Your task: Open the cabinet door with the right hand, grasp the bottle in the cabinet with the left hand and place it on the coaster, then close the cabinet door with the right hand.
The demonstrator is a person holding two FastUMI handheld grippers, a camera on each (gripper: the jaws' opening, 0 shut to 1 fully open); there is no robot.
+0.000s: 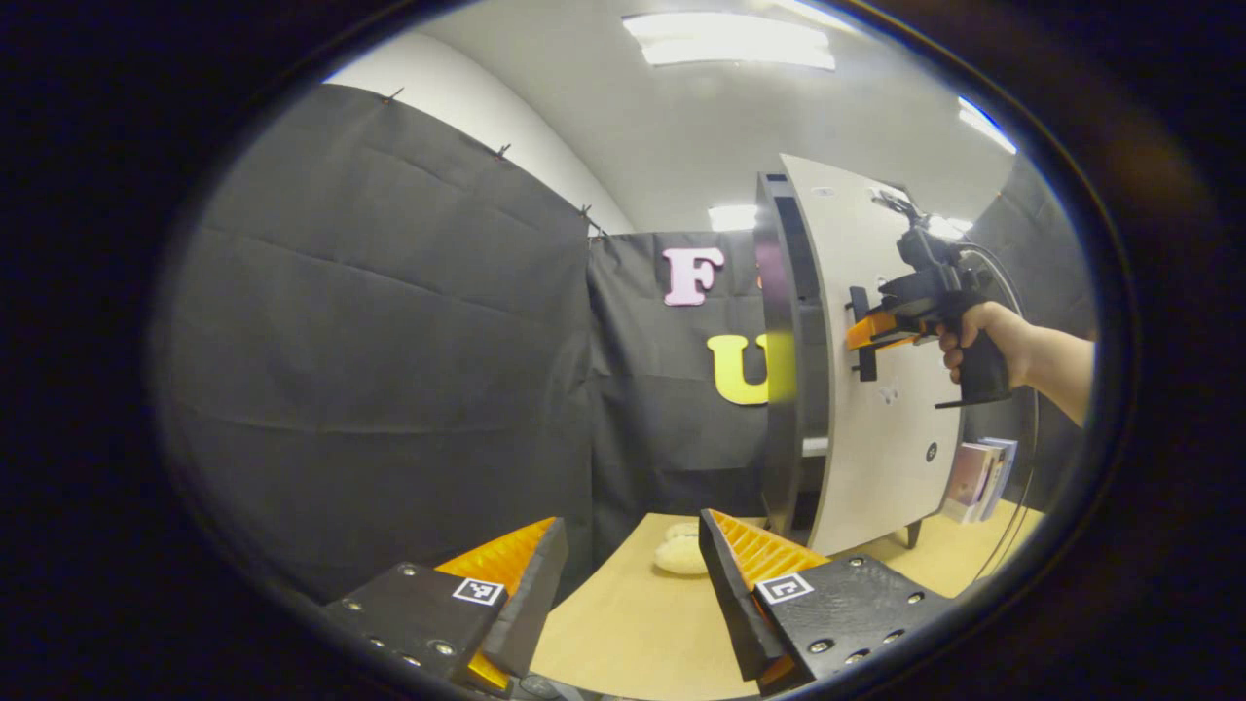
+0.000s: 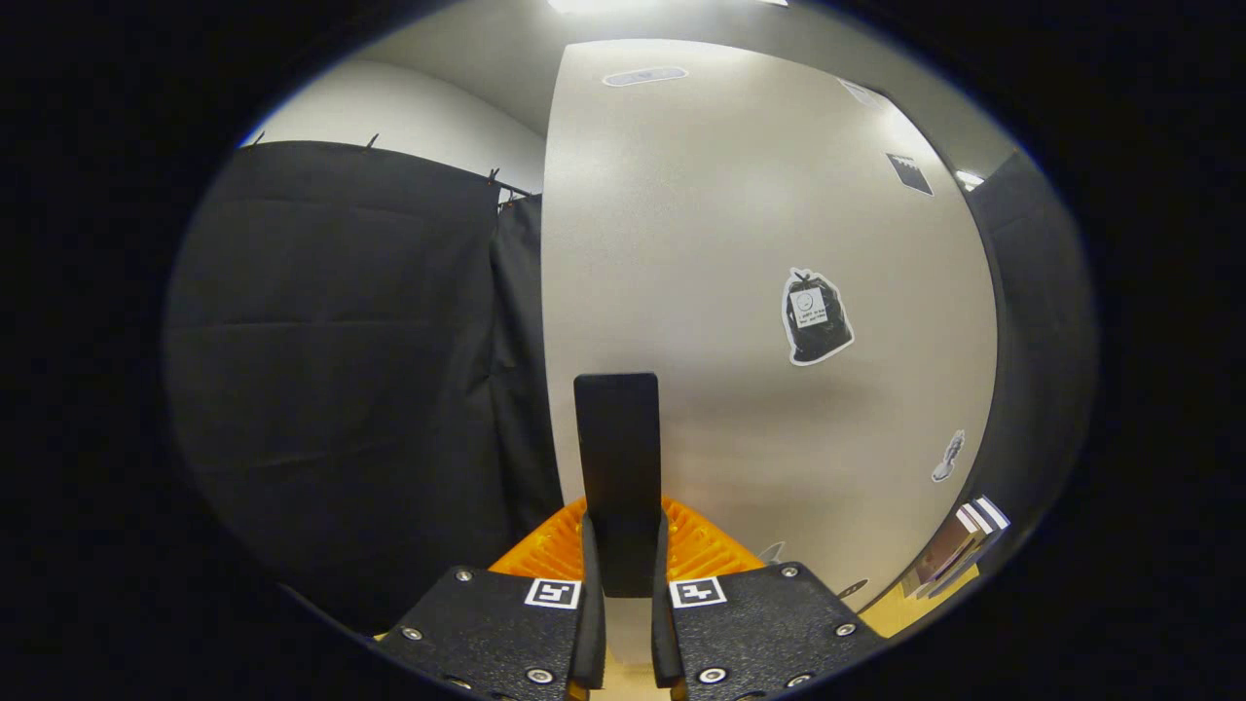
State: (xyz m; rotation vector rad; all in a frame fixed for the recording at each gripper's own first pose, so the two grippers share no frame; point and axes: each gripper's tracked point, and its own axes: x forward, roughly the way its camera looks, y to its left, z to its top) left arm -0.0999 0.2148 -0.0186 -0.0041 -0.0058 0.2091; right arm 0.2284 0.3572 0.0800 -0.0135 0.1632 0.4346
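Left gripper view: my left gripper [image 1: 628, 584] hangs with fingers apart below the cabinet door [image 1: 876, 389]; I cannot see the bottle; the pale coaster [image 1: 679, 553] lies beside the cabinet's foot.

Right gripper view: right gripper [image 2: 621, 574] clamped on the door handle [image 2: 617, 467]. Risk: handle slipping mid-swing.
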